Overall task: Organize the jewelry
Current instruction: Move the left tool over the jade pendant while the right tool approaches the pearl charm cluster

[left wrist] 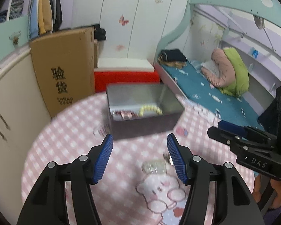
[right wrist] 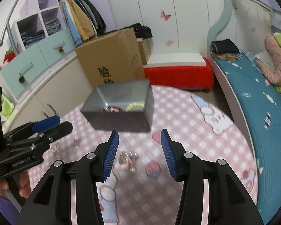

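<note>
A dark open box [left wrist: 140, 120] stands on the round pink checked table [left wrist: 69, 131]. Inside it lie a yellow bead bracelet [left wrist: 150, 109] and a pink-red piece [left wrist: 124, 114]. My left gripper [left wrist: 139, 140] is open and empty, above the table in front of the box. A clear glassy piece [left wrist: 154, 166] and a small metal piece [left wrist: 166, 156] lie on the cloth between its fingers. In the right wrist view the box [right wrist: 119, 120] holds the bracelet [right wrist: 134, 106]. My right gripper [right wrist: 139, 136] is open and empty above a silver and pink jewelry cluster [right wrist: 128, 159].
A cardboard carton [left wrist: 63, 71], a red bench [left wrist: 125, 78] and a cream cabinet [left wrist: 11, 101] stand behind the table. A bed with a teal cover [right wrist: 262, 123] runs along the right. The right gripper [left wrist: 234, 133] shows at the left view's right edge.
</note>
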The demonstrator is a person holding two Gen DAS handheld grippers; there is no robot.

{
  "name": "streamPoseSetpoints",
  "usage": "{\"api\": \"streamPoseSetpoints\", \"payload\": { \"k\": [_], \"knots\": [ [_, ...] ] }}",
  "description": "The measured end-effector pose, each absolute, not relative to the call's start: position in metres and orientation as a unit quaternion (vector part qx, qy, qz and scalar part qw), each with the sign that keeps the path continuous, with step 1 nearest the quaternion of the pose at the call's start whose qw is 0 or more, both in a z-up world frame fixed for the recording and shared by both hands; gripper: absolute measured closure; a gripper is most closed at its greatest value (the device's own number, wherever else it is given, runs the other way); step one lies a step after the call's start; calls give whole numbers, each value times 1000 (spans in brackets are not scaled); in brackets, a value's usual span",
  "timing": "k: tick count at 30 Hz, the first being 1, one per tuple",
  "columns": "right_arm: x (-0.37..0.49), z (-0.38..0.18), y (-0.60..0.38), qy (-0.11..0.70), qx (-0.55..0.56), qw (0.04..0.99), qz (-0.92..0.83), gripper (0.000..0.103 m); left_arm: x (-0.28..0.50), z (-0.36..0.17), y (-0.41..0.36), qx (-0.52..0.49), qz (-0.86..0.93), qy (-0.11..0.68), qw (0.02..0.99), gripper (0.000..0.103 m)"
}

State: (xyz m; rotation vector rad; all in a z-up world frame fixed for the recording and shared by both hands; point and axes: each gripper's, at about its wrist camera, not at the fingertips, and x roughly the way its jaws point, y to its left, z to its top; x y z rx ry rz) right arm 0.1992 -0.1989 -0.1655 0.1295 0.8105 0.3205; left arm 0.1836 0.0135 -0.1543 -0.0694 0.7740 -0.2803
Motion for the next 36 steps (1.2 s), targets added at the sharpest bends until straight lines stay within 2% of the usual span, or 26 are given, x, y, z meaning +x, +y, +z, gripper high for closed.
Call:
{"api": "streamPoseSetpoints", "payload": {
  "k": [10, 23, 26, 27, 36],
  "knots": [
    [183, -215, -205, 434, 71, 886, 146, 57, 178, -213, -18, -14, -140, 440, 887, 45],
    [185, -228, -199, 441, 54, 884, 148, 57, 190, -227, -30, 21, -126, 437, 890, 46],
    [188, -229, -194, 441, 47, 883, 152, 56, 190, -228, -33, 42, -118, 431, 894, 55],
    [189, -230, -191, 442, 44, 883, 154, 56, 190, -229, -34, 49, -116, 429, 895, 62],
    [194, -231, -163, 441, 5, 881, 170, 57, 188, -226, -21, 36, -120, 429, 895, 65]
  ]
}}
